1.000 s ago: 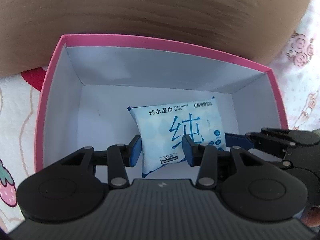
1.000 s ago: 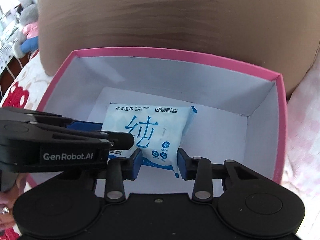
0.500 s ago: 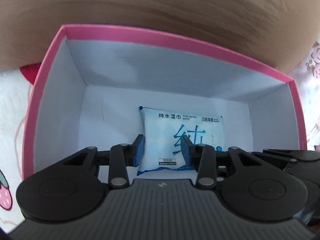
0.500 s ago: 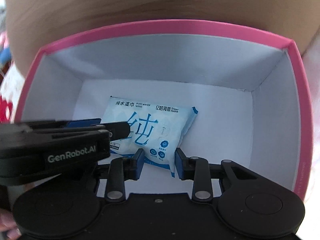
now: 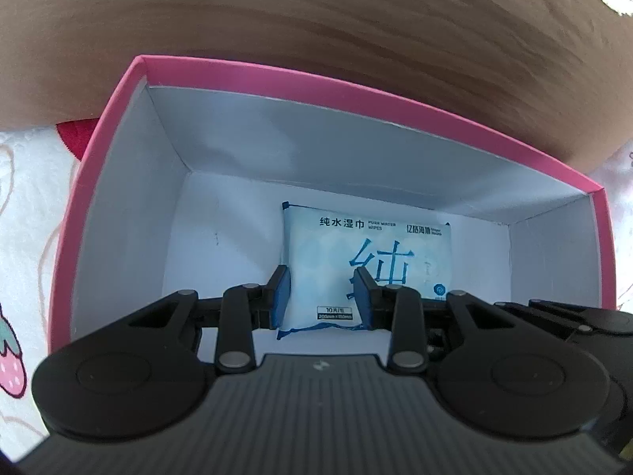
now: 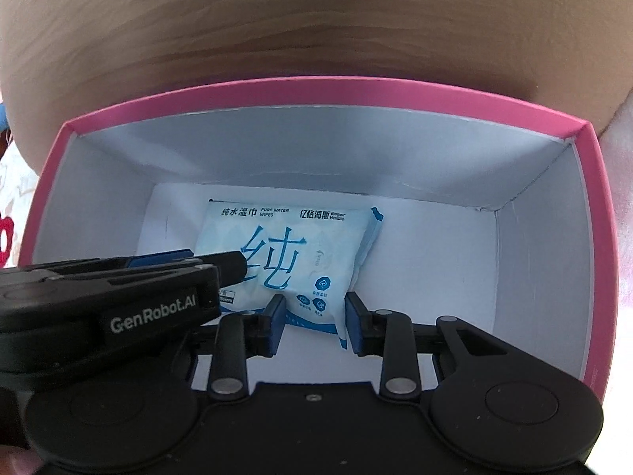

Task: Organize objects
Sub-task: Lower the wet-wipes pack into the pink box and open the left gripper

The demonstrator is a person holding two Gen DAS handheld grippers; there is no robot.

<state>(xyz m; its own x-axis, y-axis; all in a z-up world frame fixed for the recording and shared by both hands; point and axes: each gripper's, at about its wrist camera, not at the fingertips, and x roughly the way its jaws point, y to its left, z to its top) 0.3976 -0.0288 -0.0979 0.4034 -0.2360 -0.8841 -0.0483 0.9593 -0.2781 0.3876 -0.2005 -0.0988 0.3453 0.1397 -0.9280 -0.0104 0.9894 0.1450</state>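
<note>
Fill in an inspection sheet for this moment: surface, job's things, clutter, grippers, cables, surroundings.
Surface: white cloth with a strawberry print, under the box.
Job's things: pink box, white inside, open on top; one blue pack of wipes inside it, label up.
Clutter: nothing seen.
Grippers: left gripper is shut on the pack's near left part, its jaws having just been closing; right gripper is shut on the pack's near right corner. Both reach down into the box side by side.
Cables: nothing seen.
Surroundings: brown wooden panel behind the box; more pale printed cloth at the right edge.
</note>
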